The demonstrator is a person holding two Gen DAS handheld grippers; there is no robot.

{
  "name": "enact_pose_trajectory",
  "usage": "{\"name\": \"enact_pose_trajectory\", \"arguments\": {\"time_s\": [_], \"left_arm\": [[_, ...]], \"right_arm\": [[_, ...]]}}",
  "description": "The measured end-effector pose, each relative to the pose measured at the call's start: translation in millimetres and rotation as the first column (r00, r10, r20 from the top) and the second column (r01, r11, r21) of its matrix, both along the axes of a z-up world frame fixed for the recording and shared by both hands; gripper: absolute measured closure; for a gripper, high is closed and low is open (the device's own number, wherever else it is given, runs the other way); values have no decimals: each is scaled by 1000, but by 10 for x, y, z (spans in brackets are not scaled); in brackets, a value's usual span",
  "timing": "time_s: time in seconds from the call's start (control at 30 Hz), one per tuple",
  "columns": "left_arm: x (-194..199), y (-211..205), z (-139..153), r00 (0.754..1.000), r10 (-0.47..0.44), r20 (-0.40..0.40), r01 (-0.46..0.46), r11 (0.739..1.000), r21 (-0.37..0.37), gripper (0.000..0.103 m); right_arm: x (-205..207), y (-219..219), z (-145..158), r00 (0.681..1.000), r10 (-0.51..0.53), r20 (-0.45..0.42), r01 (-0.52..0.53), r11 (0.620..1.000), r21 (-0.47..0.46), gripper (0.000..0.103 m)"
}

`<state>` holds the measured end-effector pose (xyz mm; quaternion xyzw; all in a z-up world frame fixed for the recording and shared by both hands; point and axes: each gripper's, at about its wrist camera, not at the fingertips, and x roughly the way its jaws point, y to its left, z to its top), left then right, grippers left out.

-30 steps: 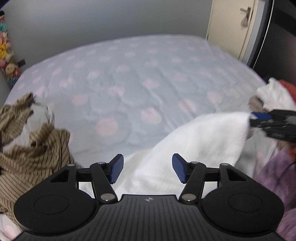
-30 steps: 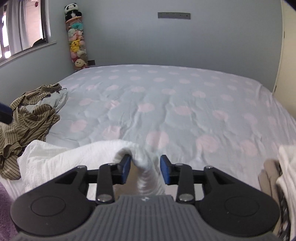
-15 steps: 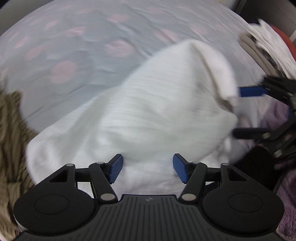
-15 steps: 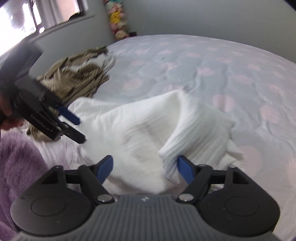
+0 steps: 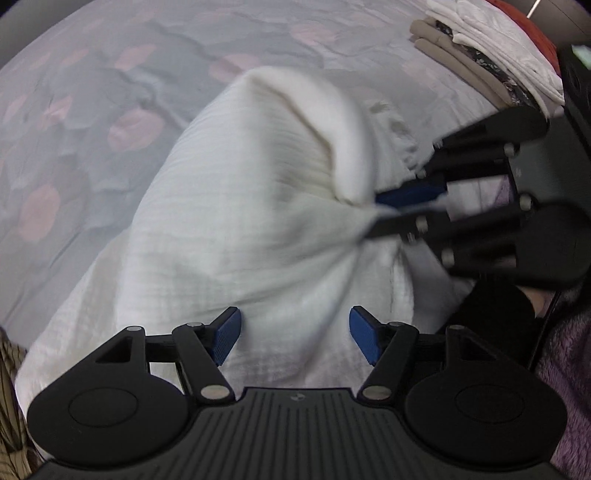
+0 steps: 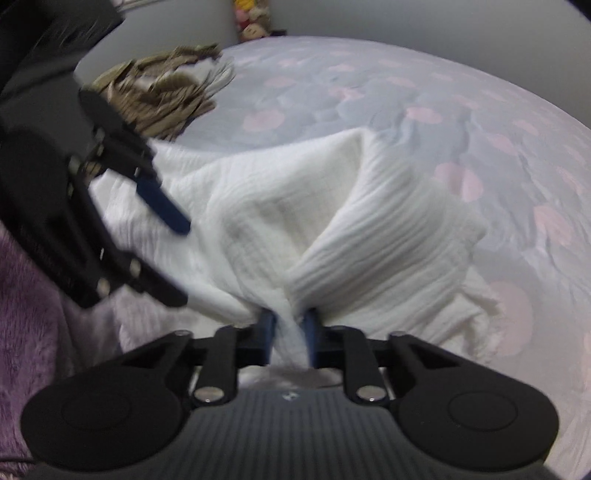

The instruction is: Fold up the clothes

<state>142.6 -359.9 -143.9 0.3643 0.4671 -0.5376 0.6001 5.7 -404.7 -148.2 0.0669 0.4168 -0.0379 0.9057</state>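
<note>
A white ribbed garment (image 5: 240, 206) lies bunched on the dotted bed sheet (image 5: 74, 110), with one fold standing up in a ridge (image 6: 388, 229). My right gripper (image 6: 289, 328) is closing its jaws, and its pads pinch a gathered fold at the garment's near edge. In the left wrist view the right gripper (image 5: 406, 206) comes in from the right, clamped on that fold. My left gripper (image 5: 295, 332) points steeply down over the garment. Its jaws are opening, with cloth lying under and between the pads, unpressed. The left gripper (image 6: 183, 266) also shows at the left of the right wrist view.
A brown striped garment (image 6: 162, 96) lies crumpled at the bed's far left. Folded clothes are stacked (image 5: 480, 48) at the right edge of the bed. Purple fuzzy fabric (image 6: 29, 295) lies at the near side. Plush toys (image 6: 251, 22) stand by the wall.
My right gripper let go of the white fold, opened wide, then closed on a new bunch of the garment. Both hands sank toward the bed, and the left tilted to look down.
</note>
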Motion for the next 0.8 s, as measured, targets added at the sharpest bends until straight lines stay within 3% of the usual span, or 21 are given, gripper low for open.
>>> {"name": "enact_pose_trajectory", "arguments": {"time_s": [0.17, 0.2, 0.27, 0.37, 0.53, 0.63, 0.73, 0.77, 0.8], "left_arm": [[-103, -247, 79, 998, -10, 69, 14, 998, -54, 43], [-119, -311, 110, 997, -6, 77, 12, 998, -69, 48], [-156, -437, 188, 996, -5, 90, 14, 995, -101, 75], [-233, -625, 320, 995, -20, 102, 35, 988, -148, 93], [-332, -895, 599, 991, -17, 133, 48, 970, -237, 99], [-281, -1004, 754, 989, 38, 144, 3, 961, -277, 99], [-145, -1110, 804, 972, 133, 192, -76, 957, -279, 99], [-81, -1143, 804, 962, 170, 215, -108, 956, -273, 99], [-6, -1176, 796, 949, 203, 241, -138, 955, -261, 99]], "right_arm": [[-44, -253, 328, 990, -73, 125, 78, 996, -37, 91], [-58, -308, 404, 986, -83, 147, 91, 995, -47, 92], [-93, -424, 550, 976, -107, 187, 122, 990, -68, 97], [-184, -623, 721, 961, -160, 226, 185, 979, -91, 97], [-366, -953, 904, 934, -226, 277, 269, 955, -128, 97], [-480, -1150, 976, 921, -262, 289, 307, 944, -122, 96], [-594, -1319, 961, 919, -278, 279, 315, 944, -96, 77], [-640, -1356, 938, 920, -273, 281, 309, 946, -93, 66], [-685, -1392, 914, 921, -268, 283, 303, 949, -89, 66]]}}
